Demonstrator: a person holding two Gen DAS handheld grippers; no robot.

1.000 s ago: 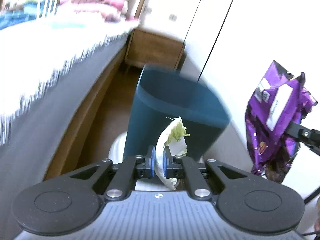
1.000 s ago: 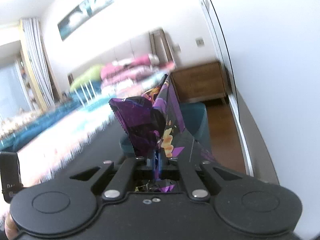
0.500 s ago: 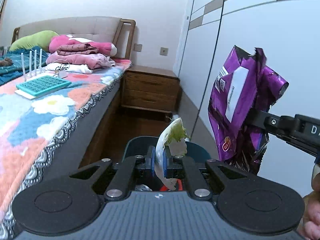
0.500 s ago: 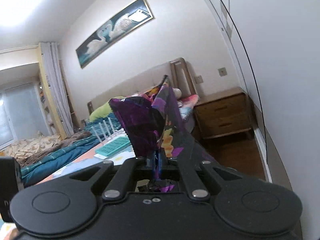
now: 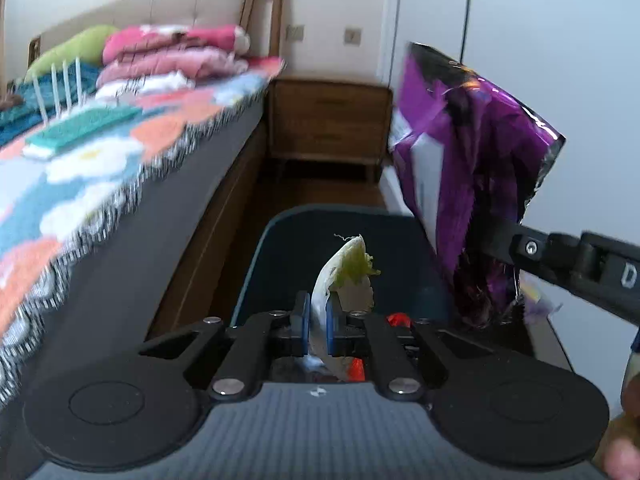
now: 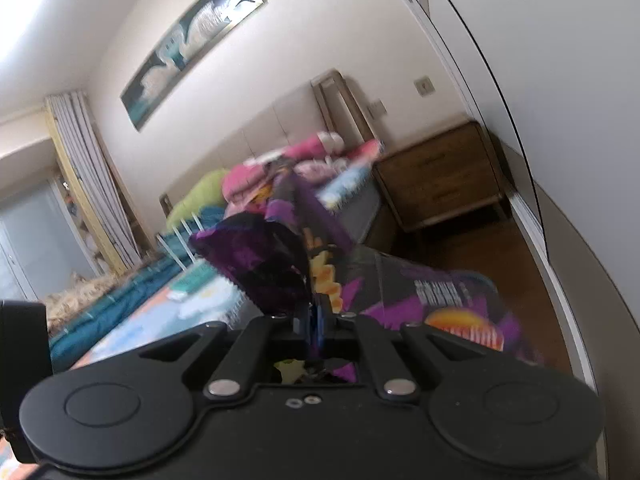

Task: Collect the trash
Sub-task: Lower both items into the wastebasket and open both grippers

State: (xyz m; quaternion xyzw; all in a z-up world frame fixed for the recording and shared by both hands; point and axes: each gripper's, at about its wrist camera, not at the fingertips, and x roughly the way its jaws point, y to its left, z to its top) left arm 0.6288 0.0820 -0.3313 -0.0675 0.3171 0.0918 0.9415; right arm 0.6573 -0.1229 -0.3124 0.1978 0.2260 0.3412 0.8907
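My left gripper (image 5: 315, 320) is shut on a pale green lettuce leaf (image 5: 345, 276) and holds it over the open dark blue trash bin (image 5: 260, 252). Red trash (image 5: 398, 319) lies inside the bin. My right gripper (image 6: 318, 320) is shut on a crumpled purple snack bag (image 6: 276, 264). In the left wrist view the snack bag (image 5: 468, 168) hangs from the right gripper's fingers (image 5: 532, 246) over the bin's right side.
A bed (image 5: 80, 168) with a flowered cover runs along the left, close to the bin. A wooden nightstand (image 5: 330, 120) stands behind the bin. White wardrobe doors (image 5: 540, 40) line the right. Wood floor (image 6: 480, 252) lies between.
Both grippers have tilted down toward the bin, so more of its opening shows. The snack bag has dropped lower over the bin's right side. Both grips are unchanged.
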